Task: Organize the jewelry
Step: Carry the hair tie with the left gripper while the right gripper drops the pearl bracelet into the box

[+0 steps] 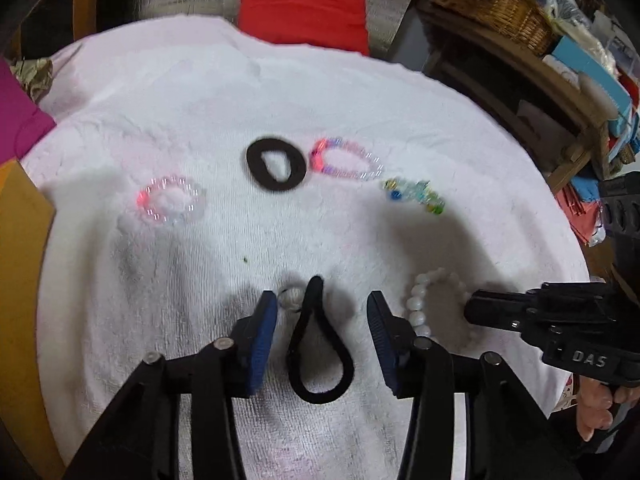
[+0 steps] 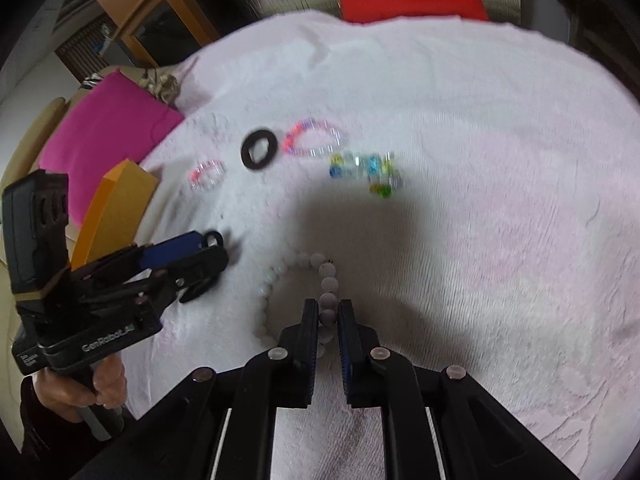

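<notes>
On the white towel [image 1: 200, 100] my left gripper [image 1: 322, 300] is open, its blue pads on either side of a black hair tie [image 1: 320, 352] lying flat between them. A small clear ring [image 1: 289, 295] lies by the left pad. My right gripper [image 2: 329, 310] is shut on the white bead bracelet [image 2: 280, 276], which also shows in the left wrist view [image 1: 416, 300]. Farther back lie a black ring-shaped hair tie [image 1: 276, 164], a pink and purple bead bracelet [image 1: 346, 158], a clear pink bracelet [image 1: 170, 200] and a multicoloured bead bracelet [image 1: 414, 196].
A red cushion [image 1: 304, 4] lies beyond the towel. A magenta cloth [image 2: 104, 128] and an orange box [image 2: 116, 204] sit at the towel's left edge. Shelves with a wicker basket [image 1: 492, 4] stand to the right.
</notes>
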`<action>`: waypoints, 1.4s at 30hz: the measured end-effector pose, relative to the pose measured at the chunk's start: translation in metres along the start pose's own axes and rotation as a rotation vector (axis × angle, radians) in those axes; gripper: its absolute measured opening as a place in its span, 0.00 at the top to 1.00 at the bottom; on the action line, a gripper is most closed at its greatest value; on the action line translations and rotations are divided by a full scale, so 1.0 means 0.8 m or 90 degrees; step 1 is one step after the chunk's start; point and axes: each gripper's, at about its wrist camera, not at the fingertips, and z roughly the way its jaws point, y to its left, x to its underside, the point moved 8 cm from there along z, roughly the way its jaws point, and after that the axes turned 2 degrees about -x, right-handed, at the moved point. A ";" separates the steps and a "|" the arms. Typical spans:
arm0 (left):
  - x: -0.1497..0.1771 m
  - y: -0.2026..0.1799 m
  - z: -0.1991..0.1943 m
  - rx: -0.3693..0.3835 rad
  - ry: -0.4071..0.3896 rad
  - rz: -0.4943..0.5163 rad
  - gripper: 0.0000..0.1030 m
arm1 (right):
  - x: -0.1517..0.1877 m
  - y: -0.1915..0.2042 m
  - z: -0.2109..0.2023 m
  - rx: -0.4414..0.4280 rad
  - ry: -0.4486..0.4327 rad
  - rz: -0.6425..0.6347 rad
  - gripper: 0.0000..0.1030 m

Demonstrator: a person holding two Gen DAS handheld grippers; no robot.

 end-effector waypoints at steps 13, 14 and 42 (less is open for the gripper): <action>0.003 -0.002 -0.048 0.001 -0.042 0.019 0.91 | -0.008 0.008 0.014 0.061 -0.030 -0.065 0.81; 0.004 0.000 -0.058 0.002 -0.047 0.016 0.91 | -0.007 0.012 0.016 0.079 -0.034 -0.083 0.83; 0.120 0.319 -0.255 -0.127 -0.089 -0.256 0.91 | -0.099 0.440 0.076 -0.158 -0.035 -0.241 0.90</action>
